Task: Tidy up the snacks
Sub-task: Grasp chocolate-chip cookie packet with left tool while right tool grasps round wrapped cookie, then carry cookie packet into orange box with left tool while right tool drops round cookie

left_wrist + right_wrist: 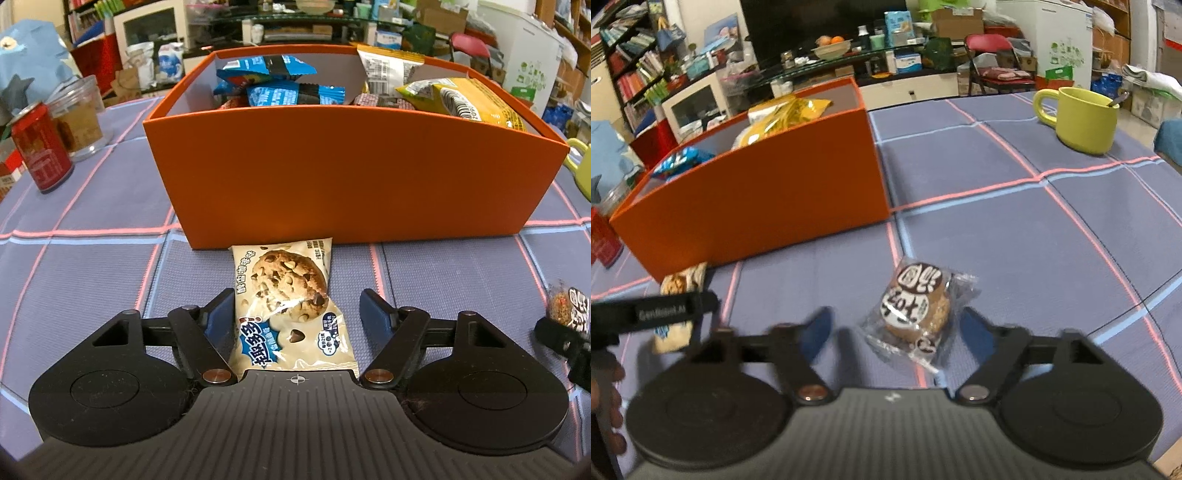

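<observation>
An orange box (343, 184) stands on the blue checked tablecloth and holds several snack packets, blue ones (291, 92) and yellow ones (476, 99). A beige chocolate-chip cookie packet (291, 310) lies flat in front of the box, between the open fingers of my left gripper (299, 314); the left finger touches its edge. In the right wrist view my right gripper (897, 328) is open around a clear-wrapped round cookie (916, 306) lying on the cloth. The box (757, 199) stands to the left there, and the cookie packet (679, 306) shows behind the left gripper.
A red can (40, 147) and a clear jar (81, 114) stand left of the box. A yellow-green mug (1082, 118) with a spoon stands at the far right. The round cookie shows at the right edge of the left wrist view (569, 306). Cluttered shelves lie beyond the table.
</observation>
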`<state>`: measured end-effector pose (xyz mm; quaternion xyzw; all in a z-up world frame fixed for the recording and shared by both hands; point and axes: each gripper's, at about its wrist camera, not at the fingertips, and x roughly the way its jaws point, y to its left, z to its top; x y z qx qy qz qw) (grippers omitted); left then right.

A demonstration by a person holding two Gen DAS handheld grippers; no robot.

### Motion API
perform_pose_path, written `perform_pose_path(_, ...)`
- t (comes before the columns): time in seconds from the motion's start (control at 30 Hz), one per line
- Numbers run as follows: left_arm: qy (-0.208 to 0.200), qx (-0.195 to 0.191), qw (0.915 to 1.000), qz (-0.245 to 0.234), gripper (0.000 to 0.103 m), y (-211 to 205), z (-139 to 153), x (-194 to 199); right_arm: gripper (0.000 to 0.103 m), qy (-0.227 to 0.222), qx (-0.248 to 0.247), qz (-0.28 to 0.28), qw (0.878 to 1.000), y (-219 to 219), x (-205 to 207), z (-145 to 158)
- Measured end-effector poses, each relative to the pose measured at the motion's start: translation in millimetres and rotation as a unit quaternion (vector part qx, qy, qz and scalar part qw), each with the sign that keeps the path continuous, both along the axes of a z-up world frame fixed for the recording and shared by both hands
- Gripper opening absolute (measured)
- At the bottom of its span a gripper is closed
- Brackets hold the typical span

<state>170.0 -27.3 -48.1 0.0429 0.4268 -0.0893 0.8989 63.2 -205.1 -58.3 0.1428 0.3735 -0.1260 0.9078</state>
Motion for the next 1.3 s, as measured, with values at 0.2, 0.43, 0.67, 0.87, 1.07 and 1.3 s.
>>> perform_pose_path(0.2, 0.003, -0.002, 1.0, -0.002, 0.053, 0.8, 0.0, 0.3, 0.051, 0.01, -0.027, 0.032, 0.999, 4.9, 4.8, 1.9)
perform_pose_path(0.43, 0.0, -0.002, 1.0, -0.007, 0.033, 4.0, 2.1, -1.0, 0.049, 0.003, -0.023, 0.09, 0.996, 16.4, 2.9, 4.9)
perform_pose_path(0.67, 0.007, -0.011, 0.9999, -0.004, 0.024, 13.8, 6.2, -1.3, 0.049, -0.001, -0.025, 0.115, 0.993, 28.1, -8.7, 13.5)
perform_pose_path(0.87, -0.006, -0.028, 0.9996, 0.004, 0.024, 28.1, 20.2, -6.9, 0.049, -0.025, -0.033, 0.123, 0.991, 31.7, -16.3, 26.1)
perform_pose_path(1.07, -0.021, -0.03, 0.9993, -0.004, 0.024, 26.8, 32.5, -20.6, 0.049, -0.049, -0.055, 0.14, 0.987, 39.7, -21.3, 35.5)
perform_pose_path(1.3, -0.036, -0.039, 0.9986, -0.002, 0.024, 28.2, 45.3, -25.9, 0.049, -0.068, -0.039, 0.137, 0.987, 32.8, -22.7, 51.7)
